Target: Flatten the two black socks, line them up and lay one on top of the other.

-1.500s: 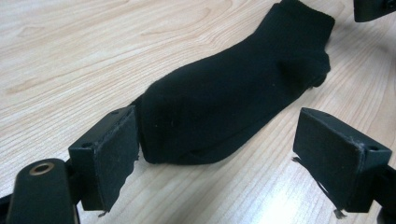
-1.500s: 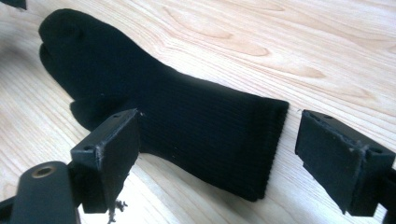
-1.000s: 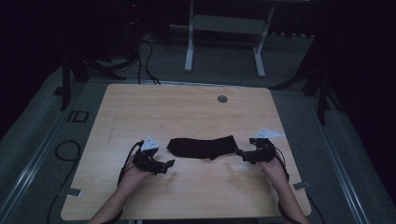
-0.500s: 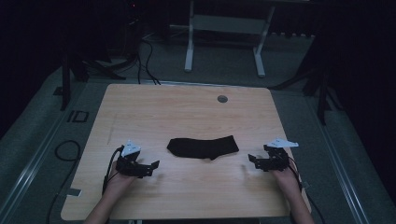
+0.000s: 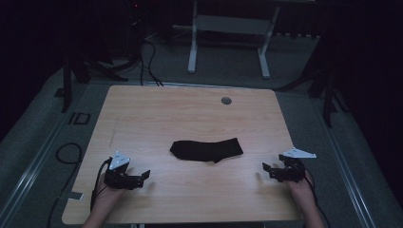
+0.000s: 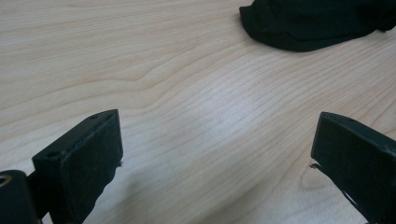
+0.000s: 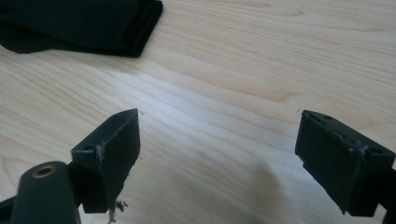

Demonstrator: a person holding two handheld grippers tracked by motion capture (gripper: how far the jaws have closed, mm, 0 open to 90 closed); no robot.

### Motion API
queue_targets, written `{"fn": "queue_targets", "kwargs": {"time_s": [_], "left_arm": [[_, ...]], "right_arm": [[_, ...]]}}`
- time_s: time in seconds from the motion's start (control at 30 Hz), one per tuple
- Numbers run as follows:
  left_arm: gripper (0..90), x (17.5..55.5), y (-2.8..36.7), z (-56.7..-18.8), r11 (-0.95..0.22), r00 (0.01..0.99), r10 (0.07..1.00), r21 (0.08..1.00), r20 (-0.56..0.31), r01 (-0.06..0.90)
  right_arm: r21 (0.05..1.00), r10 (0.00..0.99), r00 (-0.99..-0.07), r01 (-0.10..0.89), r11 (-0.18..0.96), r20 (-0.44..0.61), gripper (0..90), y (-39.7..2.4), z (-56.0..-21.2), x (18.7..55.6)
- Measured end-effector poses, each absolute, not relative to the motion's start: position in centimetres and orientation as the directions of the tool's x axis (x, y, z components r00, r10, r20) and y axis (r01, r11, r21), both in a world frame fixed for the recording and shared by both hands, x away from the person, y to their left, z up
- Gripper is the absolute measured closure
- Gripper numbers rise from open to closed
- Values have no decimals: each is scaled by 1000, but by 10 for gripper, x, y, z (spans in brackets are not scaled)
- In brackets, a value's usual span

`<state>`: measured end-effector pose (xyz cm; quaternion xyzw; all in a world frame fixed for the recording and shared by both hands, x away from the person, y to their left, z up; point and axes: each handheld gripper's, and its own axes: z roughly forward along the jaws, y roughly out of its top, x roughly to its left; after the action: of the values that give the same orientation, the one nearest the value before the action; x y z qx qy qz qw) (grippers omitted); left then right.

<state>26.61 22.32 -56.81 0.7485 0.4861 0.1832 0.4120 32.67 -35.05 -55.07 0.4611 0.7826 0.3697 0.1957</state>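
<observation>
**Black sock at mid-tabletop, both claws spread and clear**

We find the black sock [image 5: 207,150] lying flat near the middle of the tabletop [image 5: 190,114], long axis running left to right, with a small bump of fabric on its near edge. In the left gripper view its rounded end [image 6: 317,23] appears at upper right; in the right gripper view its layered, straight-cut end [image 7: 79,25] appears at upper left.

We judge the sock light, soft and limp: it will drape and fold when lifted, and it should not slip much between the pads. We recommend taking hold at either end, pinching the fabric edge low against the wood; a grip at mid-length would let both halves sag.

The left claw [image 5: 142,176] sits near the front left, jaws spread wide with bare wood between them; they have just been opening. The right claw [image 5: 267,168] sits near the front right, likewise spread and empty. Both are well apart from the sock.

Open wood surrounds the sock on all sides. A round grommet [image 5: 226,100] lies near the far edge. The right claw works close to the right edge.
</observation>
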Motion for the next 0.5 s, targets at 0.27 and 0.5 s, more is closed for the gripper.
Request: {"fn": "queue_targets", "kwargs": {"time_s": [0.27, 0.5], "left_arm": [[26, 253, 234, -569, -181, 464, 877, 809, -126, 560], [44, 247, 240, -568, -156, 447, 883, 810, -142, 566]], "right_arm": [[777, 889, -456, 572, 264, 33, 140, -366, -548, 314], [779, 902, -429, 578, 243, 37, 141, -376, -551, 306]]}}
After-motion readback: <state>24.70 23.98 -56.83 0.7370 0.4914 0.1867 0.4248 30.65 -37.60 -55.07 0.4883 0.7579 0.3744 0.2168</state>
